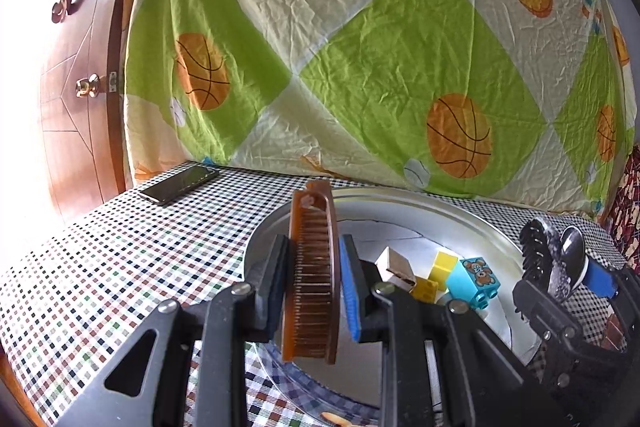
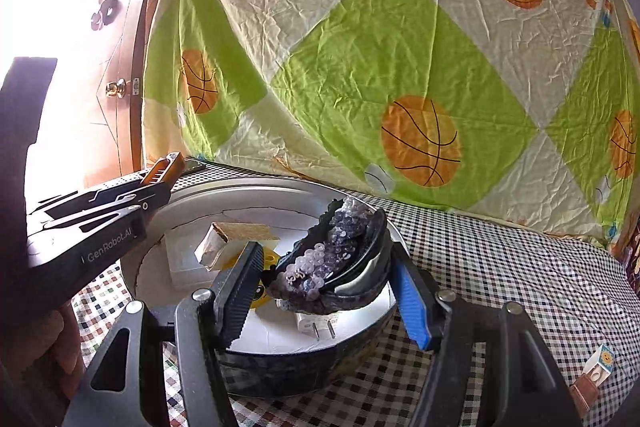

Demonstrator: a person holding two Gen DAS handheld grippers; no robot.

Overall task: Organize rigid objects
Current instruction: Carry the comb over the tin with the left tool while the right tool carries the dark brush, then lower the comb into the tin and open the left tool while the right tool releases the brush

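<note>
My left gripper point(image 1: 314, 291) squeezes a brown comb point(image 1: 314, 267) on its edge, over the rim of the tray point(image 1: 460, 215) on the table point(image 1: 120, 267). My right gripper point(image 2: 326, 283) grips a hair clip point(image 2: 332, 259) above the tray. The comb is thin and could tip out sideways. Both grippers are near each other, so they might bump. Dropped things could knock the blocks point(image 1: 478, 281).

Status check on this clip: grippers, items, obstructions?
Left gripper shut on brown comb, over round tray. Right gripper holds sequined hair clip above tray. Blocks, small box already inside; nothing blocking.
</note>
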